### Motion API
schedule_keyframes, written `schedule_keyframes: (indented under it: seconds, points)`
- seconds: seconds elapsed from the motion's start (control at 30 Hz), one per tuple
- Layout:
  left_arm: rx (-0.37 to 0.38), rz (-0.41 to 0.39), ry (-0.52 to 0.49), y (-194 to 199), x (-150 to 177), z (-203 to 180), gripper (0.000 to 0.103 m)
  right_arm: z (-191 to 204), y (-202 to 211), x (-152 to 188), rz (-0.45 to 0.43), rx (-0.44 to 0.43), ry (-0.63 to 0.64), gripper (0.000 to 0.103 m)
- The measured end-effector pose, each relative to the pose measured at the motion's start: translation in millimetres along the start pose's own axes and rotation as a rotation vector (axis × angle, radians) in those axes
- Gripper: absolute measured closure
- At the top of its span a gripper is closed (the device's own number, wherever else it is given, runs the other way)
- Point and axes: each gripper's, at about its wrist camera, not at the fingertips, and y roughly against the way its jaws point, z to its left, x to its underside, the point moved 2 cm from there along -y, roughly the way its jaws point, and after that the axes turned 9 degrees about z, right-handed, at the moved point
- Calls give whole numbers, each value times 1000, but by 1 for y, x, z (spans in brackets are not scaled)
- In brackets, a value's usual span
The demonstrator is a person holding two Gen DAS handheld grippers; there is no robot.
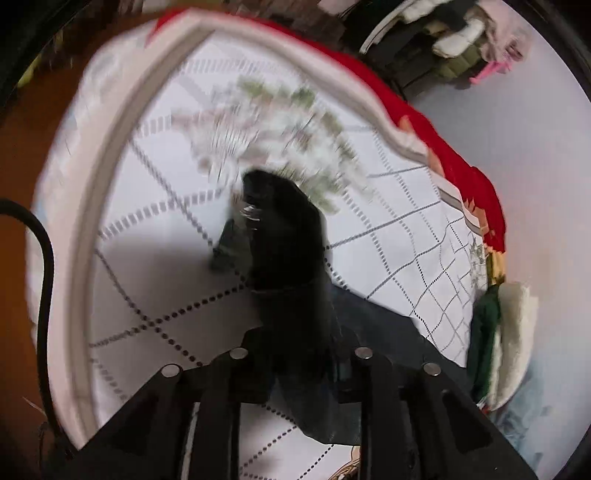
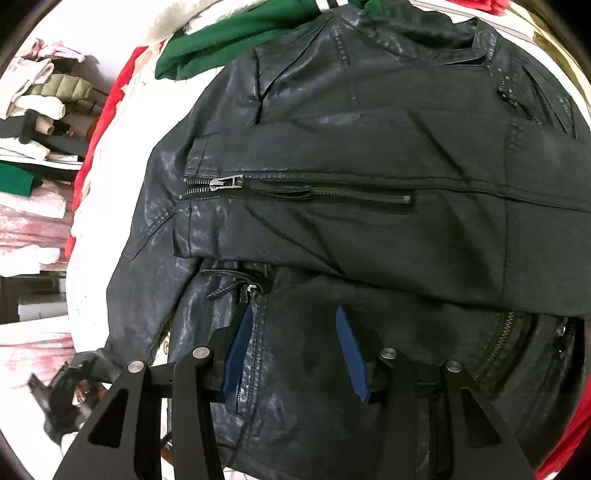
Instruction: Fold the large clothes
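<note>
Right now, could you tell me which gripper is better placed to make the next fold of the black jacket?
Probably the left gripper: it is shut on a sleeve, raised over the bedsheet. The right gripper is open above the jacket, holding nothing.

Black leather jacket [image 2: 332,147] and green garment [image 2: 236,33] on quilted bedspread [image 1: 155,177].

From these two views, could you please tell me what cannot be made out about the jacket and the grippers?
- Left wrist view: the left gripper has its jaws buried in dark jacket fabric; motion blur smears the sleeve end and the flower print.
- Right wrist view: the jacket runs past the right and bottom edges, so its hem is cut off.
- Right wrist view: the right gripper hides the leather beneath it.
</note>
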Motion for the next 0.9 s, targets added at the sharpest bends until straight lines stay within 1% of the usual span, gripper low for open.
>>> schedule_keyframes:
  seconds: [0.03, 0.07, 0.13, 0.17, 0.2, 0.27, 0.3, 0.33, 0.37, 0.4, 0.43, 0.5, 0.53, 0.6, 0.73, 0.83, 0.9]
  points:
    - [13, 21, 16, -7, 2, 2, 73, 2, -3, 0, 5, 2, -1, 54]
    - [23, 18, 25, -11, 5, 2, 72, 3, -4, 0, 9, 4, -2, 54]
    - [7, 1, 7, -13, 6, -4, 71, 7, -9, 1, 17, 12, -1, 54]
    - [-15, -5, -13, -12, 6, -8, 71, 8, -11, 2, 20, 18, -1, 54]
    - [-53, -18, -41, -12, 5, -17, 73, 10, -14, 3, 23, 24, 0, 54]
    - [-111, -42, -96, -10, 3, -29, 79, 12, -17, 4, 17, 71, -3, 52]
    - [-156, -71, -149, -5, 2, -42, 84, 13, -16, 3, 5, 137, -6, 44]
    - [-181, -90, -190, 0, 2, -50, 88, 13, -15, 2, -9, 223, -16, 38]
    - [-220, -115, -240, 6, 3, -62, 91, 13, -14, 1, -23, 319, -31, 24]
    - [-243, -140, -292, 13, 4, -75, 93, 13, -11, -1, -39, 399, -43, 15]
    - [-261, -160, -331, 19, 5, -84, 94, 14, -8, -4, -61, 446, -50, 15]
    - [-321, -189, -433, 28, 11, -109, 95, 16, -2, -8, -98, 503, -63, 15]
    - [-337, -203, -468, 31, 14, -117, 96, 17, 0, -11, -115, 519, -70, 15]
    - [-397, -228, -559, 37, 22, -138, 96, 16, 3, -15, -132, 528, -87, 15]
    - [-453, -239, -697, 41, 40, -176, 97, 9, 8, -21, -146, 527, -110, 15]
    - [-464, -249, -800, 42, 58, -207, 97, -1, 17, -26, -153, 499, -136, 15]
    - [-460, -252, -876, 39, 75, -233, 97, -20, 28, -27, -160, 473, -164, 15]
